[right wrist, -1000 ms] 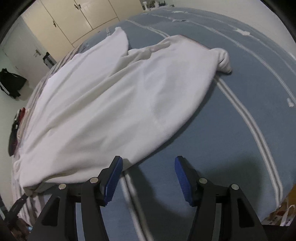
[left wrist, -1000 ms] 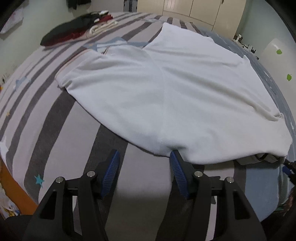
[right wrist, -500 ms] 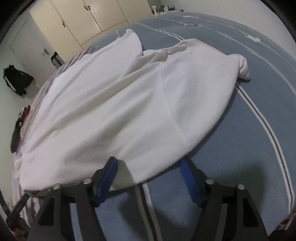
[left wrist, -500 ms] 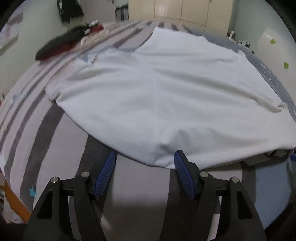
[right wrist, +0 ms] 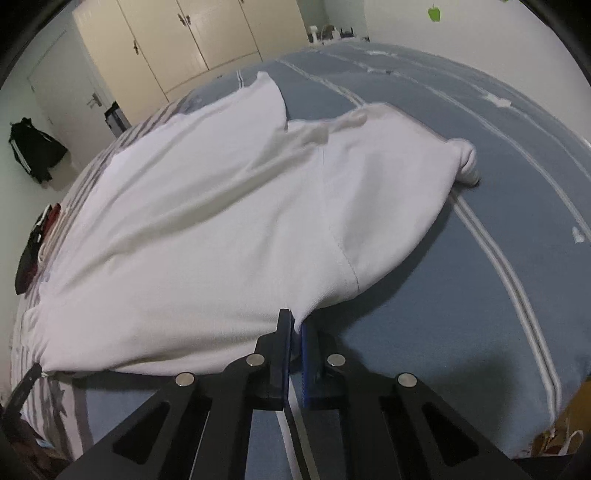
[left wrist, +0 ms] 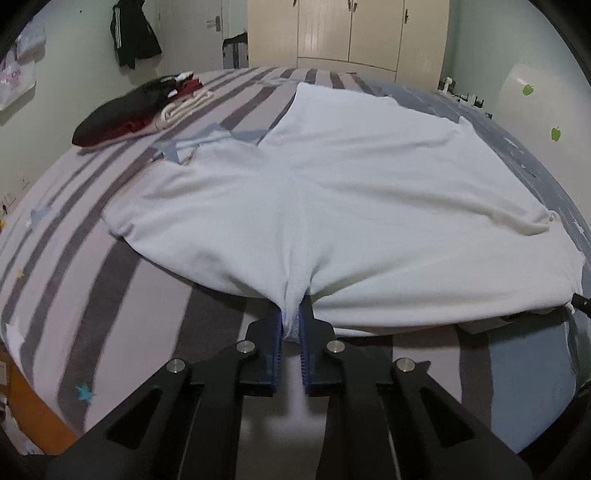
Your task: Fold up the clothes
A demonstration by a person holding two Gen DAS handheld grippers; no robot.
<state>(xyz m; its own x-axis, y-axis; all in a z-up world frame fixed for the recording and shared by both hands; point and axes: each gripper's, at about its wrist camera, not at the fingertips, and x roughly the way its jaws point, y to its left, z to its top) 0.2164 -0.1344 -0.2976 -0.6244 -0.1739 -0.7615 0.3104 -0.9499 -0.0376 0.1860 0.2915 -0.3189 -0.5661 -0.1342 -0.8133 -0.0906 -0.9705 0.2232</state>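
While the white garment (left wrist: 369,206) lies spread across the bed (left wrist: 92,266), both grippers pinch its near edge. Left gripper (left wrist: 291,325): blue pads (left wrist: 277,354) closing tight on a small bunch of the hem, cloth gathered into a narrow pleat between the jaws and pulled up slightly off the cover. Creases fan out from that pinch into the body of the garment. Right gripper (right wrist: 294,332): jaws pressed together on the garment (right wrist: 221,229) edge, only a thin fold of fabric between the blue pads (right wrist: 306,365); a stitched seam runs away from the grip toward the far side.

Garment position: middle of the bed, flat for the most part, one sleeve end bunched at the right in the right wrist view. Part of it rests on the grey-and-white striped half of the cover, part on the blue half (right wrist: 461,295). Edge between the two grips sags a little and casts a shadow on the cover.

Surroundings: pile of folded clothes (left wrist: 136,110), dark and red with a pale piece, sits near the far left corner of the bed, well apart from the white garment. Cream wardrobe (left wrist: 347,33) stands against the back wall. Dark jacket (left wrist: 133,33) hangs on the wall at left. Green apple stickers (left wrist: 528,89) on the right wall.
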